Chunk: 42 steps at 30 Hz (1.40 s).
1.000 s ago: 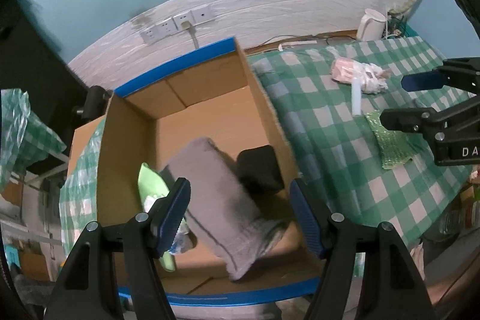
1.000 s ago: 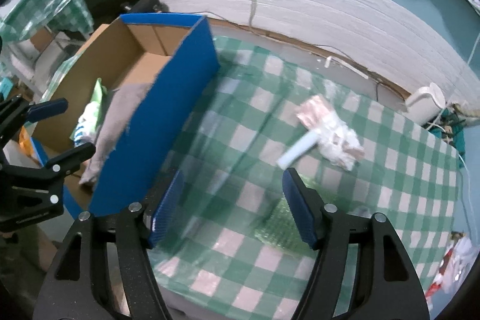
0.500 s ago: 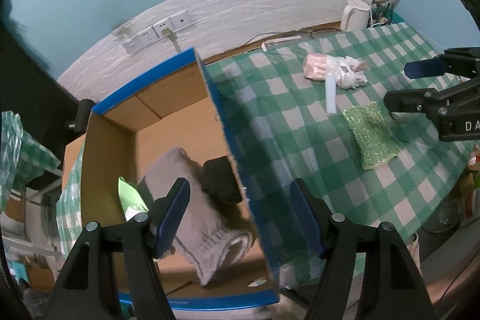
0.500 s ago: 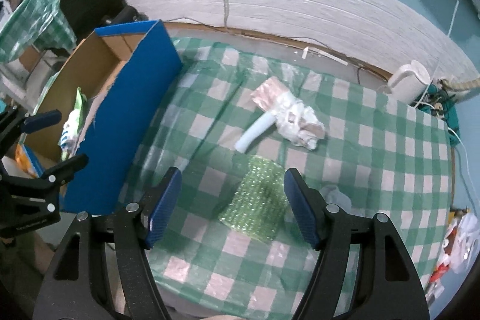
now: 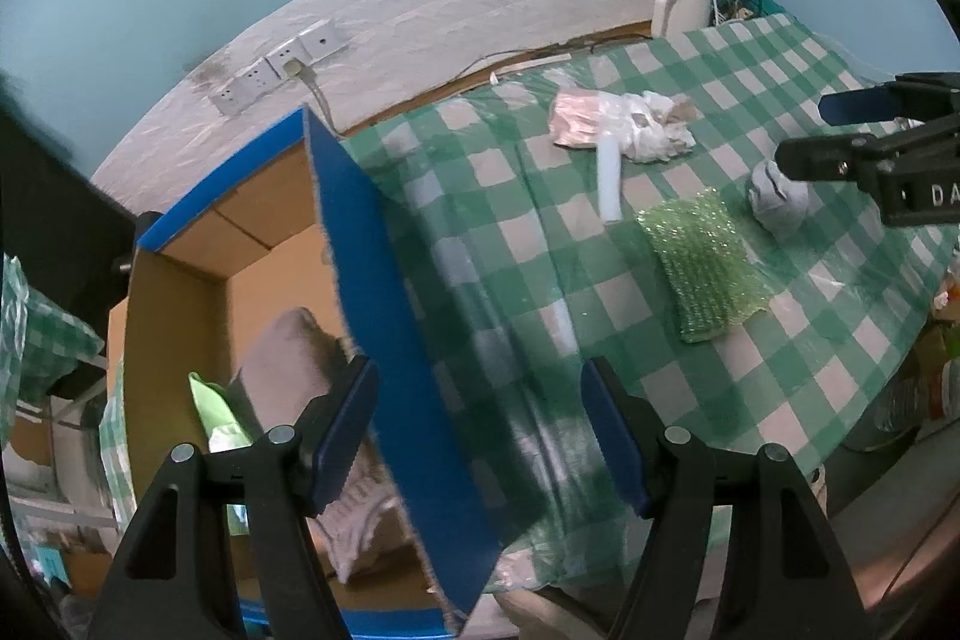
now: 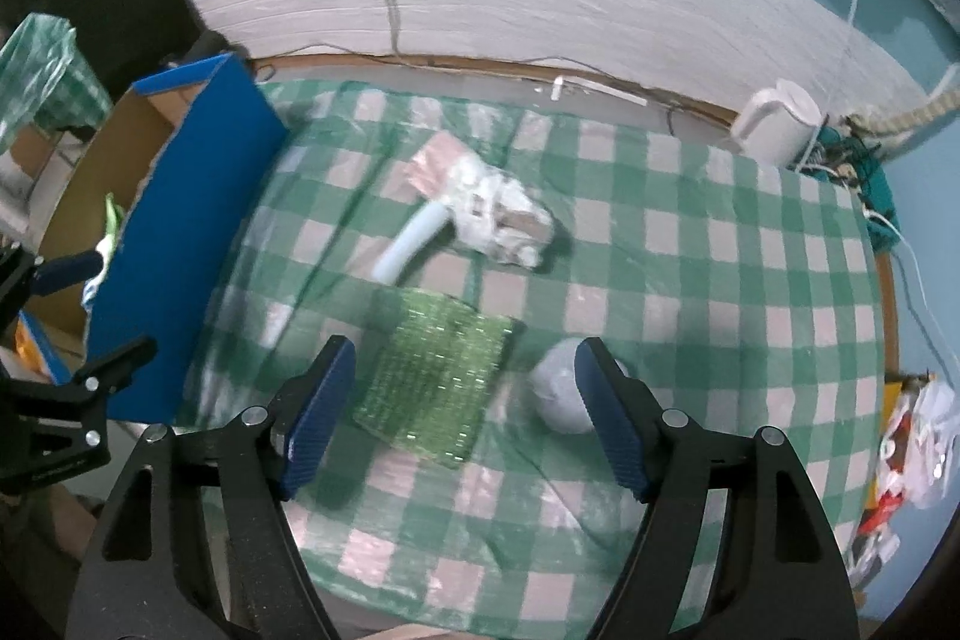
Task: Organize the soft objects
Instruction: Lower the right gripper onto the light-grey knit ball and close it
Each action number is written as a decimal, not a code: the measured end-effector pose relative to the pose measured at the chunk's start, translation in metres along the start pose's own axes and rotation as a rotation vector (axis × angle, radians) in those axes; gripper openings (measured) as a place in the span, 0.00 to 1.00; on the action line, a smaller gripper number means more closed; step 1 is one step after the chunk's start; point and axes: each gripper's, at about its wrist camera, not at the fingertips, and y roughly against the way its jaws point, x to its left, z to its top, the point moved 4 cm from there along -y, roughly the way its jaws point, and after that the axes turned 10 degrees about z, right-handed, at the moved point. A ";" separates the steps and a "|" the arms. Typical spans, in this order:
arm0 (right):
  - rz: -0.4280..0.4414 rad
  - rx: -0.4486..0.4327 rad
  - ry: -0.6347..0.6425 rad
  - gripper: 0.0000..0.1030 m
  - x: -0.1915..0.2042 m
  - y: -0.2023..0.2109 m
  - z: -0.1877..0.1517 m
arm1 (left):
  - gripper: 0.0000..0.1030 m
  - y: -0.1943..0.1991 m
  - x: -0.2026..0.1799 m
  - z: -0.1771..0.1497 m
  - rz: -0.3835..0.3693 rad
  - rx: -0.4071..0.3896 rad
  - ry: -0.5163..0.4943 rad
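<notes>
I have both grippers over the table with the green-and-white checked cloth. My right gripper hangs above the near part of the cloth, and its jaws have just been opening; they stand spread with nothing pinched, the glittery green scrubbing cloth lying flat on the table below the gap and a grey balled-up sock just beside its right finger. Farther back lie a white tube and, touching its far end, a crumpled plastic bag with a pink pack.

My left gripper is spread too, holding nothing, above the blue outer wall of the cardboard box standing at the table's left edge. Inside the box I see a grey knitted garment and, left of it, something bright green. A white kettle stands at the far right, by the wall.
</notes>
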 end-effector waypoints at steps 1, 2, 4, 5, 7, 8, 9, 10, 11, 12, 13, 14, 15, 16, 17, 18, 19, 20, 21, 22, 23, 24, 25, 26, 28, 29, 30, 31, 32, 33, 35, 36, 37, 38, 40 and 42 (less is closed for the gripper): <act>-0.005 0.001 -0.008 0.74 -0.005 0.000 -0.001 | 0.69 0.000 -0.002 0.000 0.000 0.002 -0.004; -0.010 0.002 -0.017 0.74 -0.010 0.000 -0.002 | 0.69 -0.001 -0.006 0.001 -0.001 0.006 -0.009; -0.015 0.003 -0.033 0.74 -0.019 0.000 -0.004 | 0.69 -0.002 -0.011 0.002 -0.003 0.009 -0.018; -0.018 0.003 -0.043 0.74 -0.024 -0.001 -0.005 | 0.69 -0.003 -0.015 0.004 -0.004 0.011 -0.028; -0.019 0.005 -0.059 0.74 -0.030 -0.002 -0.006 | 0.69 -0.004 -0.021 0.006 -0.007 0.013 -0.032; -0.020 0.007 -0.066 0.74 -0.034 -0.003 -0.007 | 0.69 -0.004 -0.023 0.007 -0.008 0.014 -0.031; -0.020 0.008 -0.070 0.74 -0.037 -0.004 -0.008 | 0.69 -0.005 -0.025 0.008 -0.009 0.016 -0.030; -0.019 0.011 -0.074 0.74 -0.040 -0.006 -0.009 | 0.69 -0.006 -0.027 0.009 -0.010 0.018 -0.032; -0.019 0.015 -0.078 0.75 -0.042 -0.007 -0.010 | 0.69 -0.007 -0.030 0.009 -0.011 0.018 -0.036; -0.018 0.019 -0.082 0.75 -0.044 -0.009 -0.011 | 0.69 -0.008 -0.032 0.010 -0.009 0.018 -0.040; -0.020 0.023 -0.086 0.76 -0.046 -0.011 -0.012 | 0.69 -0.009 -0.035 0.010 -0.007 0.019 -0.045; -0.022 0.027 -0.090 0.76 -0.048 -0.013 -0.013 | 0.69 -0.011 -0.038 0.011 -0.006 0.021 -0.051; -0.024 0.030 -0.094 0.77 -0.050 -0.014 -0.014 | 0.69 -0.012 -0.040 0.012 -0.006 0.022 -0.055; -0.025 0.034 -0.099 0.77 -0.052 -0.016 -0.015 | 0.69 -0.014 -0.042 0.012 -0.005 0.025 -0.056; -0.026 0.037 -0.103 0.77 -0.054 -0.018 -0.016 | 0.69 -0.016 -0.044 0.013 -0.006 0.027 -0.057; -0.027 0.040 -0.107 0.77 -0.055 -0.020 -0.016 | 0.69 -0.018 -0.046 0.014 -0.008 0.029 -0.058; -0.028 0.042 -0.112 0.77 -0.057 -0.022 -0.017 | 0.69 -0.020 -0.048 0.015 -0.012 0.033 -0.057; -0.028 0.043 -0.115 0.77 -0.059 -0.023 -0.017 | 0.69 -0.022 -0.050 0.016 -0.015 0.035 -0.056; -0.027 0.044 -0.119 0.77 -0.060 -0.025 -0.018 | 0.69 -0.024 -0.051 0.017 -0.019 0.038 -0.055; -0.025 0.046 -0.124 0.77 -0.061 -0.027 -0.018 | 0.69 -0.026 -0.053 0.018 -0.024 0.040 -0.054; -0.023 0.049 -0.130 0.77 -0.063 -0.030 -0.018 | 0.69 -0.028 -0.054 0.020 -0.029 0.045 -0.051; -0.020 0.051 -0.136 0.77 -0.064 -0.032 -0.019 | 0.69 -0.031 -0.056 0.021 -0.034 0.051 -0.048; -0.016 0.053 -0.143 0.77 -0.066 -0.035 -0.019 | 0.69 -0.033 -0.057 0.023 -0.042 0.056 -0.044; -0.012 0.056 -0.151 0.77 -0.067 -0.038 -0.020 | 0.69 -0.034 -0.058 0.023 -0.049 0.058 -0.040; -0.005 0.063 -0.167 0.77 -0.070 -0.043 -0.021 | 0.69 -0.038 -0.061 0.026 -0.063 0.066 -0.035; -0.002 0.068 -0.177 0.77 -0.072 -0.047 -0.022 | 0.69 -0.039 -0.062 0.027 -0.066 0.068 -0.035; -0.001 0.071 -0.183 0.77 -0.073 -0.049 -0.023 | 0.69 -0.041 -0.063 0.028 -0.068 0.072 -0.036; 0.000 0.074 -0.190 0.77 -0.075 -0.052 -0.023 | 0.69 -0.043 -0.064 0.028 -0.070 0.075 -0.037; 0.000 0.076 -0.193 0.77 -0.076 -0.054 -0.024 | 0.69 -0.045 -0.066 0.029 -0.073 0.081 -0.036; -0.002 0.080 -0.197 0.77 -0.078 -0.057 -0.024 | 0.69 -0.047 -0.067 0.029 -0.078 0.086 -0.036; -0.004 0.087 -0.204 0.77 -0.081 -0.060 -0.025 | 0.69 -0.051 -0.069 0.030 -0.083 0.095 -0.035; -0.004 0.090 -0.207 0.77 -0.082 -0.062 -0.025 | 0.69 -0.053 -0.071 0.031 -0.088 0.101 -0.036; -0.003 0.094 -0.208 0.77 -0.082 -0.064 -0.025 | 0.69 -0.055 -0.072 0.031 -0.092 0.106 -0.037; -0.002 0.098 -0.208 0.77 -0.082 -0.067 -0.025 | 0.69 -0.057 -0.074 0.032 -0.095 0.111 -0.041; -0.002 0.106 -0.200 0.77 -0.080 -0.071 -0.025 | 0.69 -0.060 -0.077 0.033 -0.095 0.114 -0.048; -0.010 0.113 -0.187 0.77 -0.079 -0.076 -0.025 | 0.69 -0.063 -0.080 0.034 -0.096 0.117 -0.057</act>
